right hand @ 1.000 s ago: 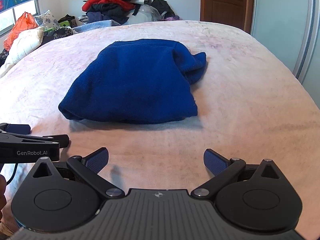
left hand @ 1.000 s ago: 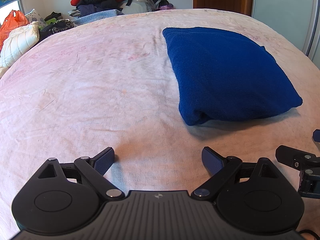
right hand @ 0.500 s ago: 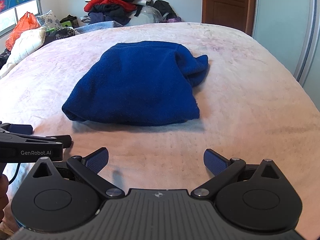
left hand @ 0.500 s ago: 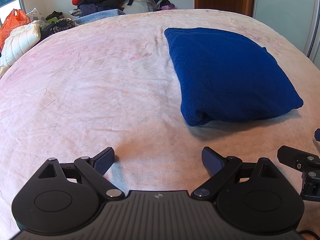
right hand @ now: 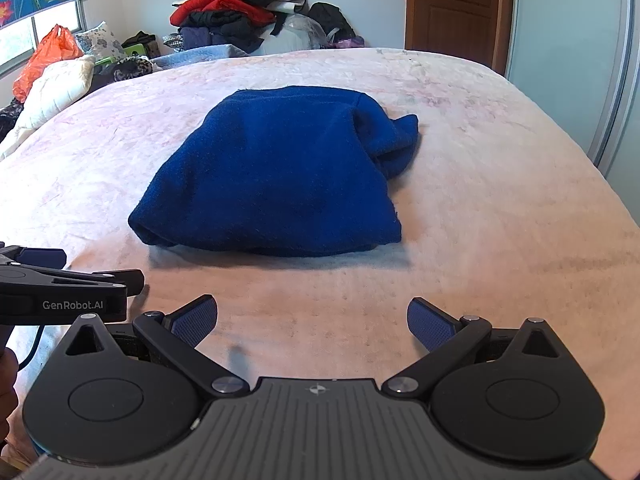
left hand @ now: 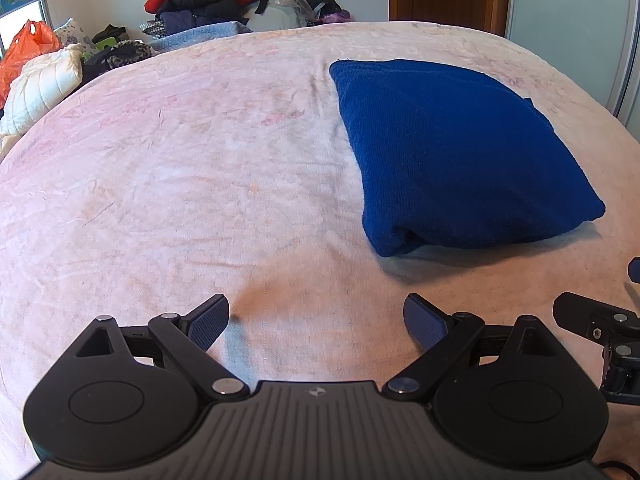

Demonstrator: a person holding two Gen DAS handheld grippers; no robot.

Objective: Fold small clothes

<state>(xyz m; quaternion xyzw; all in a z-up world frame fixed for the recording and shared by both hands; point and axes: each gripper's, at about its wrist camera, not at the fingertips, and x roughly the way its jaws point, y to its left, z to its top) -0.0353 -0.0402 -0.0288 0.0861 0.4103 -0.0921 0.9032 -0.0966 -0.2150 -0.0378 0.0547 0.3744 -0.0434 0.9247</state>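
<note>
Looking from left wrist: left gripper (left hand: 316, 322) spread wide, empty, over pale pink bedspread (left hand: 160, 184); folded dark-blue fleece garment (left hand: 452, 152) ahead-right, long axis running away | right wrist: right gripper (right hand: 312, 322) equally wide, empty; garment (right hand: 280, 172) straight ahead, apart, likely nearer this hand.

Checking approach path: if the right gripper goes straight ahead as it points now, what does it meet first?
The right gripper, jaws open and empty, points over bare bedspread at the blue garment. It would probably meet the garment's near folded edge first, unless its height carries it over.
</note>
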